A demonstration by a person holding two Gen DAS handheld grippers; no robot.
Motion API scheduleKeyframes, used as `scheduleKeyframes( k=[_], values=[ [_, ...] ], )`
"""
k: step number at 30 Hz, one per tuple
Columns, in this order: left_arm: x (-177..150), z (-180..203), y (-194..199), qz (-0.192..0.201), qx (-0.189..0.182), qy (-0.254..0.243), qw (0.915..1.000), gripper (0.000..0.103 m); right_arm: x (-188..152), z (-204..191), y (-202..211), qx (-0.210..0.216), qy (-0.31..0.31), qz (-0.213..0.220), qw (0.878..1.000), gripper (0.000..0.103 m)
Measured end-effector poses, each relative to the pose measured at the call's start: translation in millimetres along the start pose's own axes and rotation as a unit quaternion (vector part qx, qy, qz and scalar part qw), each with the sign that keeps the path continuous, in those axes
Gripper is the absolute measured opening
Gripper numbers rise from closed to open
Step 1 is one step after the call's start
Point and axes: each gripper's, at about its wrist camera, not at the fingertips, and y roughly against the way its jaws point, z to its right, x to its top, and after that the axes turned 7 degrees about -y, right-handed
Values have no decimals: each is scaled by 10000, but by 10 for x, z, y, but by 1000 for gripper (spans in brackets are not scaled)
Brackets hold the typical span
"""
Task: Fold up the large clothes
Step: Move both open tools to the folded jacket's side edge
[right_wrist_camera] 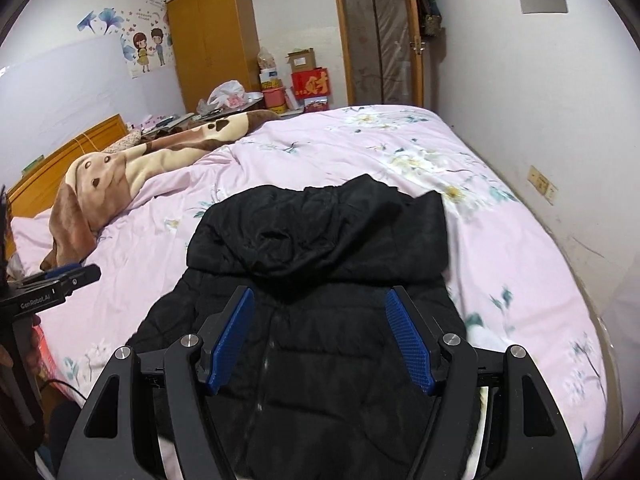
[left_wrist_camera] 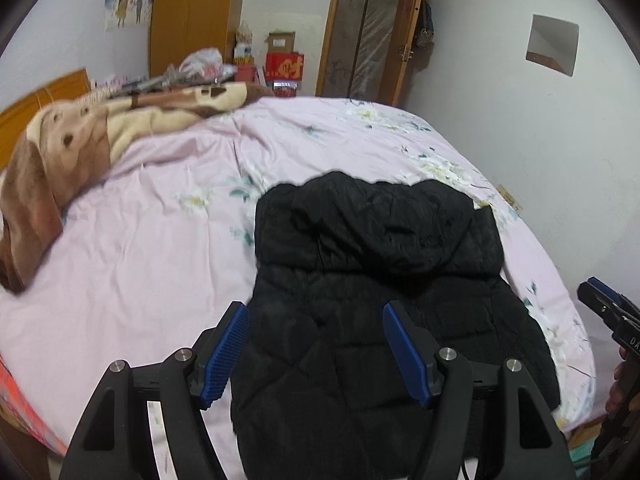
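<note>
Blue-padded fingers point(left_wrist_camera: 228, 354) are standing wide apart on the left hand-held gripper point(left_wrist_camera: 316, 352), gripping nothing, and it is hovering over the near end of the black padded jacket point(left_wrist_camera: 380, 280). Over on the other side the right hand-held gripper point(right_wrist_camera: 320, 344) is doing the same, its jaws spread with only quilted fabric showing between them. Each one is peeking into the other's view: the right at the left view's far right edge, the left at the right view's left edge. Straight ahead of both, the jacket is lying flat on the bed point(right_wrist_camera: 360, 136), hood point(right_wrist_camera: 320, 232) at the far end, folded down over the body. Beyond it the pink floral sheet point(left_wrist_camera: 160, 240) is spreading out, and to the far left a brown and cream blanket point(right_wrist_camera: 132, 176) is lying bunched by the wooden headboard point(right_wrist_camera: 60, 160). Further back, a wooden wardrobe point(right_wrist_camera: 216, 36), stacked boxes point(right_wrist_camera: 308, 76) and a door point(right_wrist_camera: 376, 36) are lining the wall.
</note>
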Motion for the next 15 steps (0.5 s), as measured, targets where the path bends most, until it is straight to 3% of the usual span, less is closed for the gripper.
scheduleKeyframes(
  k=[8,11,15],
  values=[
    [-529,-322,37,-409,135,189,9989,71,-375,266,420,-559,27,-15,9984,75],
    [-757,-405,-74,-647,-33,307,9974,76,-593,404,395,-828,-32,-209,9963,75],
    [-1066,-440,-267,-1030,61,404,9938,76,-903,608,285,-1287,-132,-444,9906,75]
  ],
)
